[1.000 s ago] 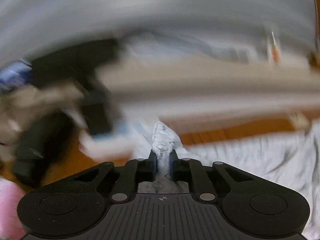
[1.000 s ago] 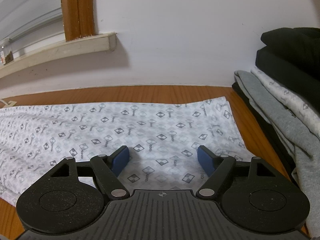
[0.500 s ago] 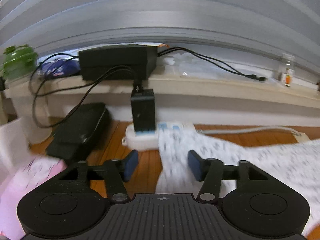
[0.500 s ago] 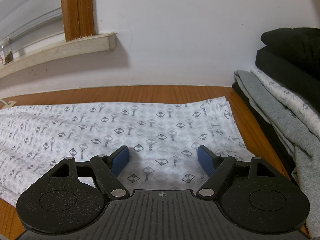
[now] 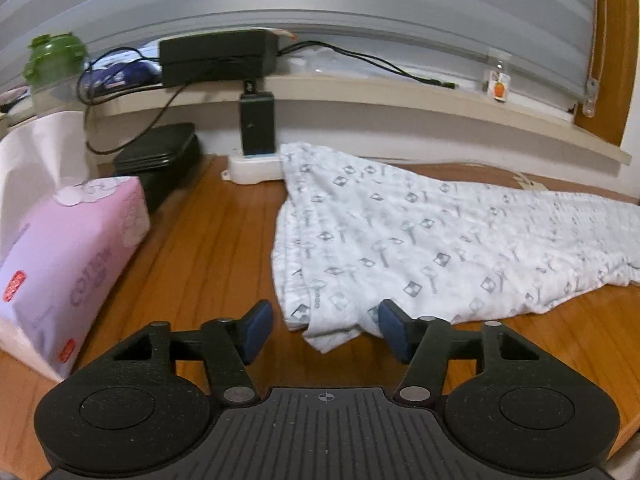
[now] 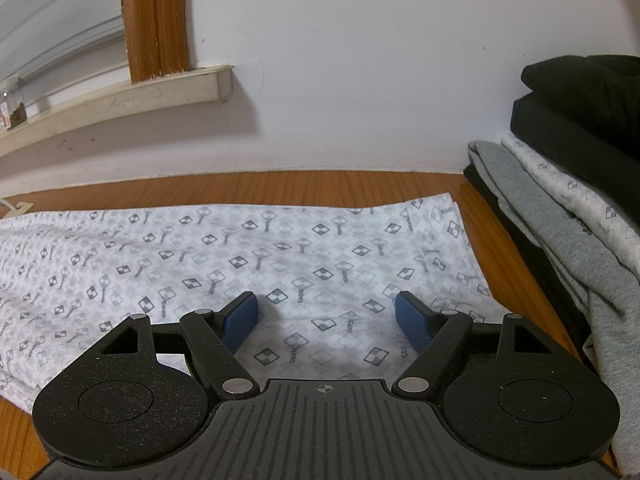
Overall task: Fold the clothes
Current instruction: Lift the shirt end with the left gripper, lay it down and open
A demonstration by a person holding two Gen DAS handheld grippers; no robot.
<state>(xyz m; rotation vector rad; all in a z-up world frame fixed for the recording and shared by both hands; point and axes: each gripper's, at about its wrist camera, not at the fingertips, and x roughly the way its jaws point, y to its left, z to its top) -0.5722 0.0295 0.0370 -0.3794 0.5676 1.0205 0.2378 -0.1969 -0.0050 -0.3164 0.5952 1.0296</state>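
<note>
A white garment with a grey check print (image 5: 400,240) lies spread flat on the wooden table (image 5: 208,240), its left end laid in folds. My left gripper (image 5: 325,322) hovers low at its near left corner. That corner sits between the jaws, which are closing, and the blue pads stand clear of the fabric. In the right wrist view the same garment (image 6: 240,248) fills the table. My right gripper (image 6: 326,314) stands open just above the garment near its right end, with nothing pinched.
A pink tissue pack (image 5: 72,256) and a black case (image 5: 160,160) sit left of the garment. A white power strip (image 5: 256,168) with a black adapter lies at the wall. A stack of folded clothes (image 6: 580,200) rises on the right.
The left gripper has let go of the bunched fabric it was pinching, opened, and drawn back along the table. The garment's left end now lies flat. The right gripper has not moved.
</note>
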